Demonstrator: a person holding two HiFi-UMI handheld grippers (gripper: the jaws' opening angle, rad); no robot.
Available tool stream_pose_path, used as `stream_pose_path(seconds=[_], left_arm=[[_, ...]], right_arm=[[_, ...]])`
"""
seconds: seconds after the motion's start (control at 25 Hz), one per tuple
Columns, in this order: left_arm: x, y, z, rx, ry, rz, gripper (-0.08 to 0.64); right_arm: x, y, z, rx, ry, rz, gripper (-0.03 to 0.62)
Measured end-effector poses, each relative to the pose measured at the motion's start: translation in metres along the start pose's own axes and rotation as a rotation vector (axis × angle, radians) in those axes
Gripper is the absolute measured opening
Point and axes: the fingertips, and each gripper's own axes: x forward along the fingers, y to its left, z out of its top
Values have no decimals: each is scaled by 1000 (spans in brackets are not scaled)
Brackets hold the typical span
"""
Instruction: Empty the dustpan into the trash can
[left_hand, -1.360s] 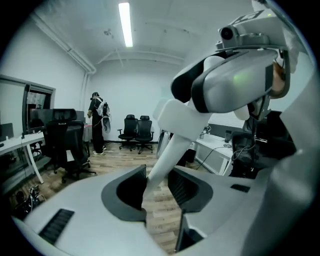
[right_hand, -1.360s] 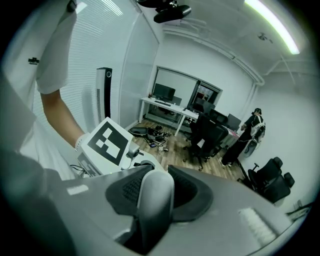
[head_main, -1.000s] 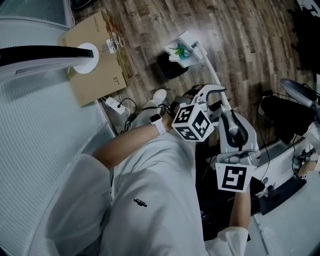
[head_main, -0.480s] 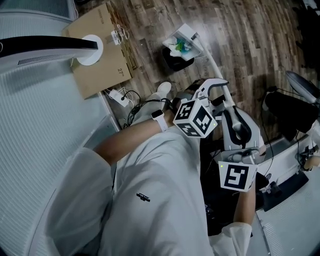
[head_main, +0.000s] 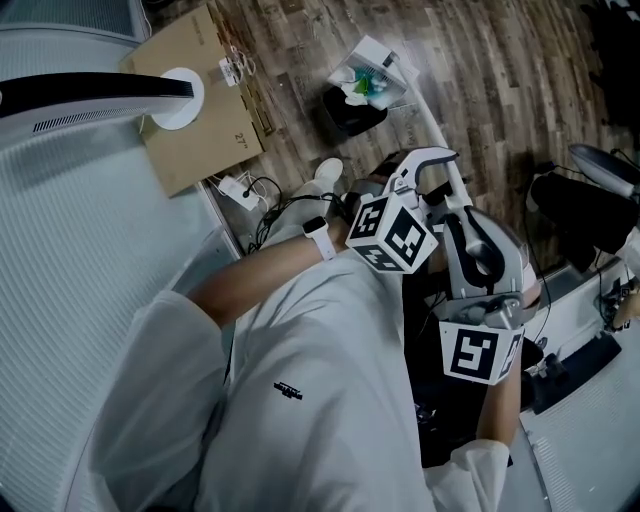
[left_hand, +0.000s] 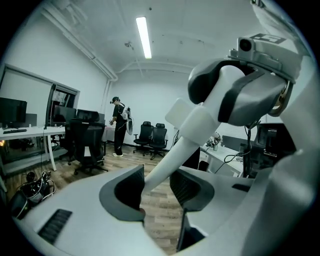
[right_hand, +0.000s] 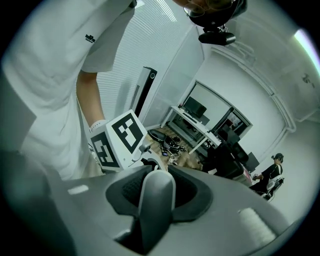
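Note:
A white dustpan (head_main: 375, 75) holding green and white scraps hangs over the black trash can (head_main: 345, 115) on the wood floor at the top of the head view. Its long white handle (head_main: 435, 130) runs down to both grippers. My left gripper (left_hand: 157, 187) is open: the handle (left_hand: 185, 135) passes between its jaws, which have just been opening, and a gap shows beside the right pad. My right gripper (right_hand: 157, 192) is shut on the rounded end of the handle (right_hand: 156, 200), lower in the head view, above its marker cube (head_main: 478, 352).
A cardboard box (head_main: 200, 110) and a white round stand (head_main: 180, 98) lie at the upper left, with cables and a power strip (head_main: 240, 190) beside the person's shoe (head_main: 328, 172). A desk edge (head_main: 590, 330) is at right. Office chairs (left_hand: 85, 140) and a standing person (left_hand: 120, 125) are far off.
Both grippers and the dustpan have drifted a little toward the top of the head view. The dustpan stays above the trash can.

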Motion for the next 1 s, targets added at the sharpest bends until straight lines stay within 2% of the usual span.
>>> stream_pose_path(seconds=[0.24, 0.6, 1.0], left_arm=[[-4, 4, 3, -37, -16, 12, 160], [-6, 6, 6, -58, -17, 19, 161], [-10, 8, 11, -59, -27, 24, 163]], right_arm=[[1, -2, 7, -20, 2, 14, 109], [1, -3, 10, -64, 12, 29, 109], [0, -5, 16, -68, 3, 22, 109]])
